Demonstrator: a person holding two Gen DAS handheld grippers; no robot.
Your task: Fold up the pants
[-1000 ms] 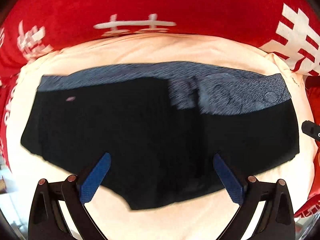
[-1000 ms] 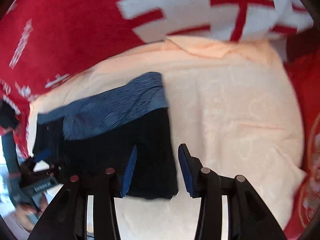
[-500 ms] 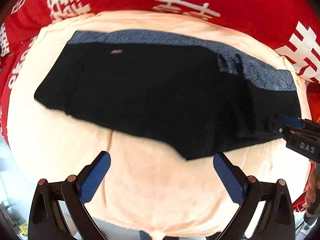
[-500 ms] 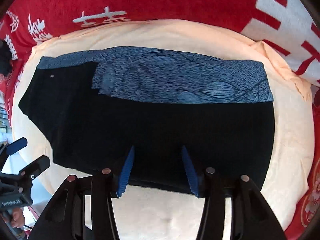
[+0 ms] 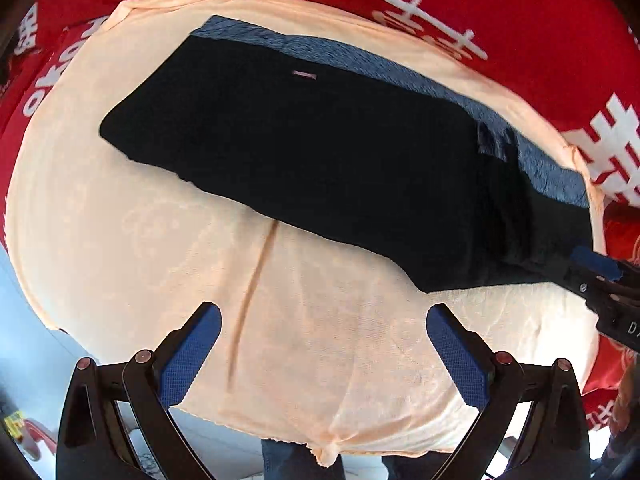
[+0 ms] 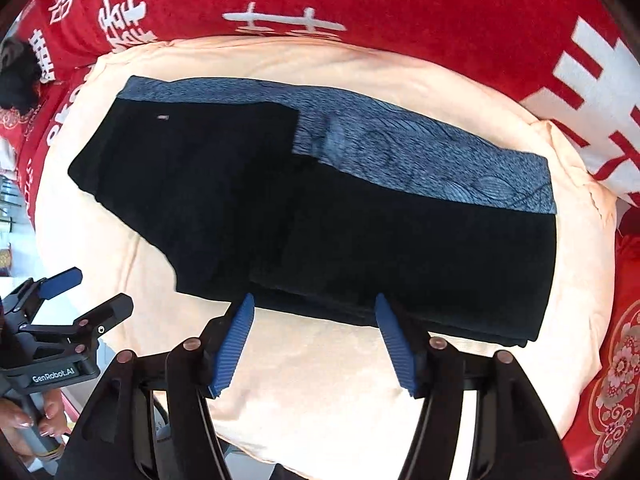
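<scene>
The pants [image 6: 320, 208] lie flat on a peach cloth [image 6: 320, 380], black with a blue patterned band [image 6: 420, 160] along the far edge. They are folded over: the left part lies as a black layer on top, hiding most of the band there, and on the right the band shows at full width. A small pale label [image 6: 162, 117] sits near the far left corner of the black layer. The near edge on the right shows stacked layers of fabric.

The right gripper [image 6: 314, 340] hangs over the near edge of the pants, its blue pads [image 6: 234, 344] spread apart with the edge of the fabric just beyond their tips. Its jaws have just been opening, and nothing is pinched between them.

The left gripper [image 5: 322, 354] is wide open over bare peach cloth, near the front edge and clear of the pants [image 5: 320, 160]. In the right wrist view it shows at the left [image 6: 60, 304], held by a hand [image 6: 28, 420] on its handle.

The peach cloth has a crease [image 5: 256, 276] running toward the near edge. Around it, on the far side and on the right, lies a red cloth [image 6: 360, 0] with large white characters. At the right is a red cushion with a floral pattern [image 6: 616, 380].
</scene>
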